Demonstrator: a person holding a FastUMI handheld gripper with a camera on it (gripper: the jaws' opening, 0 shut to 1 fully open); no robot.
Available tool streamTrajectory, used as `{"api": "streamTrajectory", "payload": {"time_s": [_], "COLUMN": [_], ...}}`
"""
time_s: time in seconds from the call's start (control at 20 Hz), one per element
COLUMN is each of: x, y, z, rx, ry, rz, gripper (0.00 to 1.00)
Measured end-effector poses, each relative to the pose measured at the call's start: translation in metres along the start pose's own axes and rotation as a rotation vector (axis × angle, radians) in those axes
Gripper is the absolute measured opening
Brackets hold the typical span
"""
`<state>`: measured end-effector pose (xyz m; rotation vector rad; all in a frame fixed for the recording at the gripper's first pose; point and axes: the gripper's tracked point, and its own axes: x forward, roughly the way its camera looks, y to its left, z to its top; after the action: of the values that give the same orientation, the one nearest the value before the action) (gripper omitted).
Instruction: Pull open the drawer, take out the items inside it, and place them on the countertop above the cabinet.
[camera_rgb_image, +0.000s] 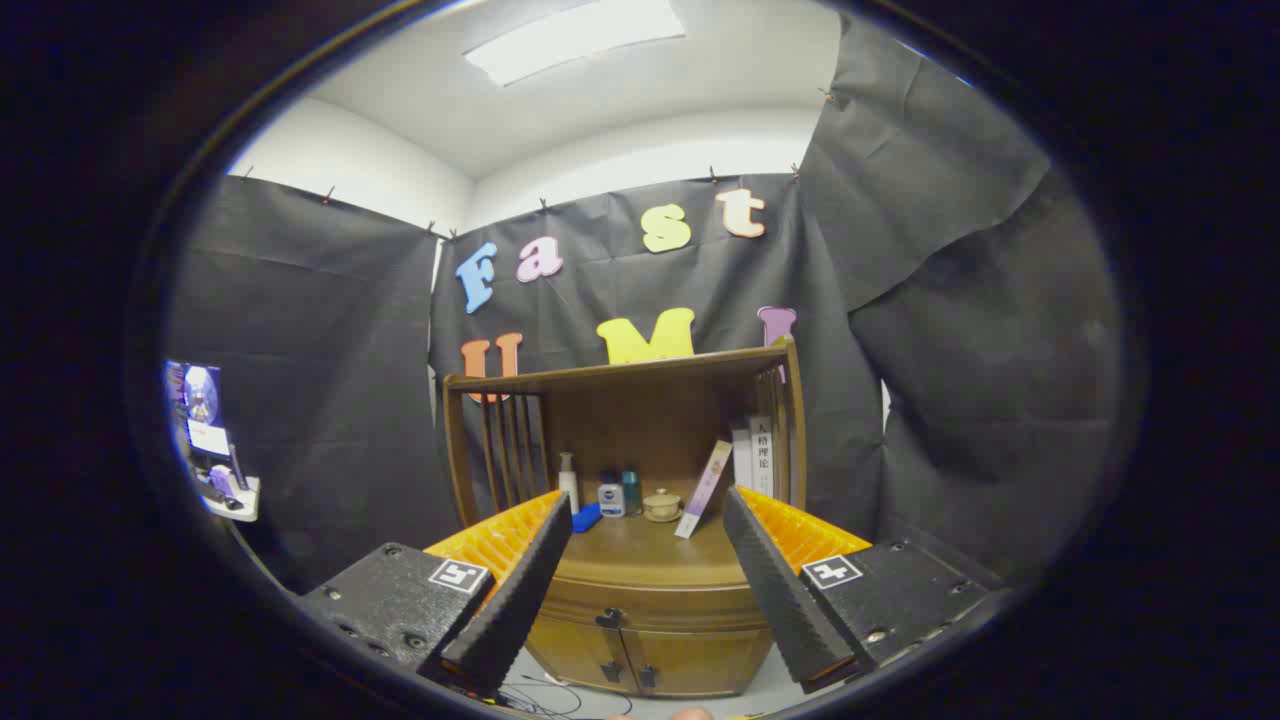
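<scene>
Spread fingers (648, 570) well before closed cabinet (640, 600)

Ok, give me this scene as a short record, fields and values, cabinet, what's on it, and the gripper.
cabinet: wooden cabinet beyond the fingers, doors shut
drawer: band under the countertop, looks shut
countertop: countertop with hutch above
items on countertop: pump bottle, blue item, jar, teal bottle, lidded pot, leaning booklet, upright books
gripper: gripper open, fingers spread, holding nothing, apart from the cabinet
task stage: drawer not yet opened
</scene>
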<state>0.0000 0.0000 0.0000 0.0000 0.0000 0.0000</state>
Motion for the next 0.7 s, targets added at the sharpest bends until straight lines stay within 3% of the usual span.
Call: {"api": "streamTrajectory", "payload": {"time_s": [0.7], "x": [0.018], "y": [0.045], "z": [-0.038], "rx": [0.023], "ry": [-0.042], "rz": [-0.017], "gripper": [0.99]}}
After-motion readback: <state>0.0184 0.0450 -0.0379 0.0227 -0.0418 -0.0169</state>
